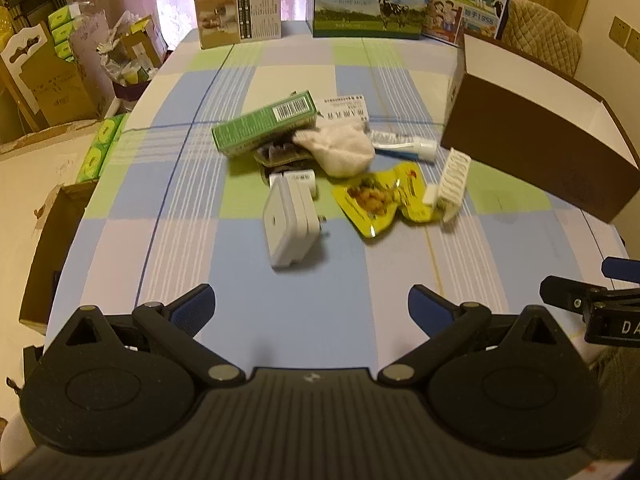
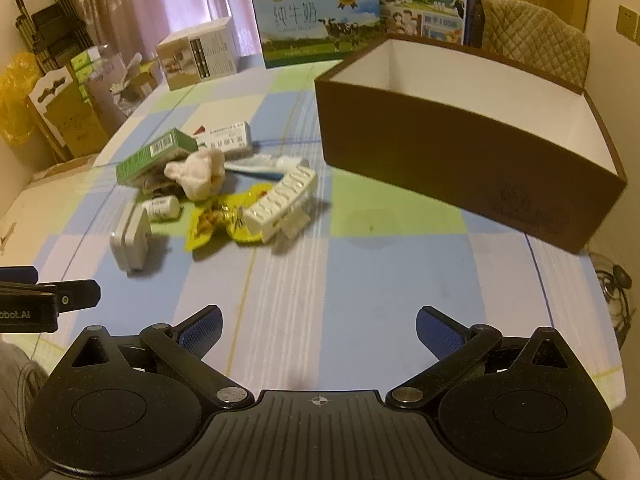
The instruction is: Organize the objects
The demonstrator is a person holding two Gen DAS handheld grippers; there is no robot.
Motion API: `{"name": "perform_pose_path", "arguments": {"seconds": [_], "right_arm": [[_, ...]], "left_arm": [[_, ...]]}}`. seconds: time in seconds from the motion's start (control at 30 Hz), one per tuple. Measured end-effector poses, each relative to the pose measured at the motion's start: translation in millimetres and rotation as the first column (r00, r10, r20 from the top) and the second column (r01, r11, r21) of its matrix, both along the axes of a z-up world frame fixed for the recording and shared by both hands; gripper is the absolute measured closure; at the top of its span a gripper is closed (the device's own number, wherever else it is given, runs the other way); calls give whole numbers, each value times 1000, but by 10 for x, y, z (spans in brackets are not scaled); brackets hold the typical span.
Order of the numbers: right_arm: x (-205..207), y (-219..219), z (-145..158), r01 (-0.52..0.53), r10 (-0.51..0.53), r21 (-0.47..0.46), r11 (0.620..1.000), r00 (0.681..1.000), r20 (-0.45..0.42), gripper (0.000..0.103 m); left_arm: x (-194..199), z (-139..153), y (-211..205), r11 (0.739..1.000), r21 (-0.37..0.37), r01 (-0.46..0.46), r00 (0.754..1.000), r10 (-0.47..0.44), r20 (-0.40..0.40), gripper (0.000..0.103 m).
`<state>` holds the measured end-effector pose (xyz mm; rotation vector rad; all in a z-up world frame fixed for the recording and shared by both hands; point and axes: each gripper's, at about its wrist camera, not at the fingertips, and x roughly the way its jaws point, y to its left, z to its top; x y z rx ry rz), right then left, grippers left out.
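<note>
While both wait spread, empty | left gripper [image 1: 311, 308], right gripper [image 2: 319, 330] | take near white adapter [image 1: 290, 226] first, squarely, then brown box [image 2: 460, 160] far right

The brown box [image 1: 536, 152] runs off the right edge in the left wrist view, and its floor is hidden in both views. A dark crumpled item [image 1: 280, 156] lies half buried under the green carton [image 1: 264, 122] and white cloth [image 1: 340, 148]. Print on the small bottle [image 2: 162, 207] is too small to read.
</note>
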<state>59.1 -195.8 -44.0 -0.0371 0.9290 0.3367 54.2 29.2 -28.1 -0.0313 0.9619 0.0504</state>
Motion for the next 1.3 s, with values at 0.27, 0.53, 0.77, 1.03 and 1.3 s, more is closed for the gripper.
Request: {"name": "perform_pose_path", "arguments": {"seconds": [0.27,0.53,0.77,1.03,1.3], "right_arm": [[247,132,24,-20,20,7,1000,1000,16,2],[565,288,-30,-35,34,14,999,999,27,2],[900,444,-136,-19,19,34,999,1000,2,14],[1187,580,-411,25,-20,75,997,998,-65,37],[1319,603,-592,36,-28,93,995,996,-87,46]], "left_arm": [[266,1,-5,1000,22,23,999,-23,26,1],[538,-139,79,999,33,20,1000,-21,23,1],[685,-255,210,1000,8,2,999,-3,43,1],[786,-403,325,999,-31,-38,999,39,31,4],[813,-453,333,998,-27,-57,998,58,30,4]]}}
